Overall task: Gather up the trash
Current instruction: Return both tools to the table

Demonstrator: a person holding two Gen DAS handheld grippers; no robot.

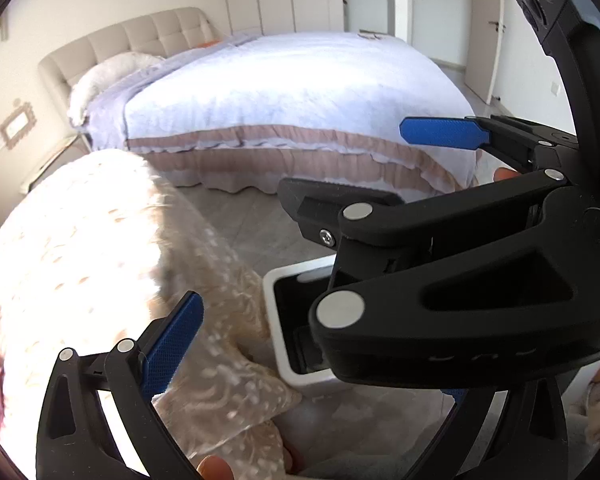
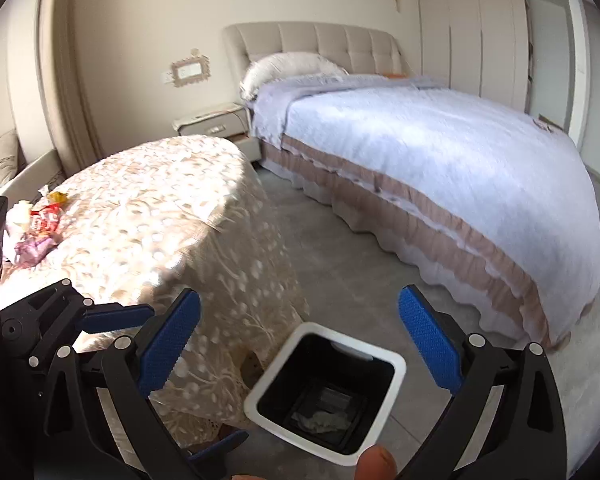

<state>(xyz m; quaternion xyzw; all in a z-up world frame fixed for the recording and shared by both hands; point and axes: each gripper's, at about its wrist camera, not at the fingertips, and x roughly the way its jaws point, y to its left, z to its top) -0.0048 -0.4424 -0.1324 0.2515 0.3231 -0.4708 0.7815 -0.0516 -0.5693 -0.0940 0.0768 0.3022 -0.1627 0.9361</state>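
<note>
the bin (image 2: 324,396) sits on the floor (image 2: 340,264) just below my right tongs (image 2: 300,344), between their fingers in that view, with a crumpled scrap (image 2: 320,420) lying in its bottom. the table (image 2: 148,208) stands to its left, its cloth hanging down beside the bin's rim. wrappers (image 2: 40,224) lie on the table's far left edge. the bed (image 2: 440,160) runs along the right, across the floor from the table, with a nightstand (image 2: 212,120) behind the table, beside the bed's head. my left tongs (image 2: 112,316) are at lower left, over the table's near edge.

Wrappers (image 2: 40,222) on tablecloth — white-rimmed bin (image 2: 325,392) floor-level
</note>
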